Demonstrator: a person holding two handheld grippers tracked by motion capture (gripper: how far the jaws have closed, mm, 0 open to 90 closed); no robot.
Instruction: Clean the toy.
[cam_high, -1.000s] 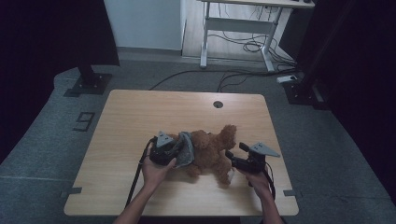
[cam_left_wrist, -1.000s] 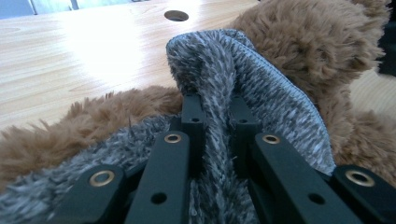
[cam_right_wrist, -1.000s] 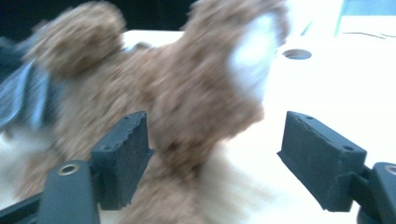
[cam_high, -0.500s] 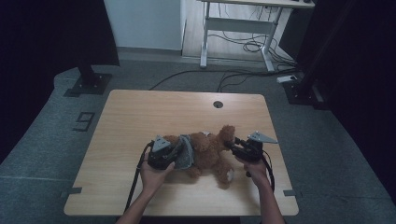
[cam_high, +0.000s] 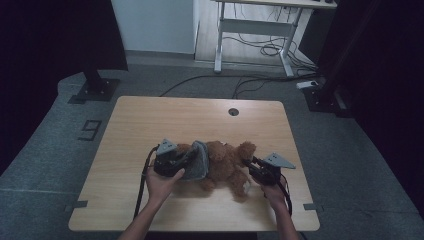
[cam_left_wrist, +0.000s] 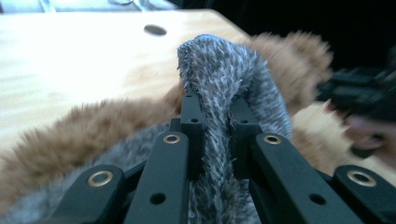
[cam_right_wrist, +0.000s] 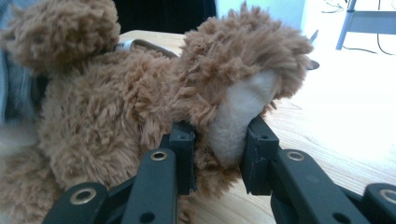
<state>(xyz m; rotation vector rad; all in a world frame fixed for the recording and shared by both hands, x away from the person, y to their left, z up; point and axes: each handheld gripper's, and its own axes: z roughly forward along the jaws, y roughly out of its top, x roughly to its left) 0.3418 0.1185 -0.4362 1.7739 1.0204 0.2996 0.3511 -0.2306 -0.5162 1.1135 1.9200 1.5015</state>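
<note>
1. So what we've got is a brown teddy bear (cam_high: 227, 162) lying on its side near the front middle of the wooden table (cam_high: 150, 120), with a grey knit garment (cam_high: 199, 161) bunched around its lower half. The work in hand looks like getting that garment on or off the bear.

2. What just changed: a second ago the right gripper (cam_high: 252, 167) sat wide open just off the bear. Its jaws have just been closing, and they now pinch the bear's foot (cam_right_wrist: 236, 116), the one with the cream sole. Looks to me like an anchor grip, so the bear won't slide when the cloth gets tugged.

3. The left gripper (cam_high: 186, 159) hasn't let go in that time. Its jaws are pressed together on a fold of the grey garment, and next to the earlier frames the cloth looks a touch more lifted.

4. View differences: the high view gives the layout, with one hand either side of the bear, but the jaw tips are too small to read there.

5. The left gripper view shows the knit fold (cam_left_wrist: 219, 93) squeezed between the pads and standing up above them, with the table's cable hole (cam_left_wrist: 155, 30) behind.

6. The right gripper view shows the pads right against that cream sole, fur spilling over both sides.
</note>
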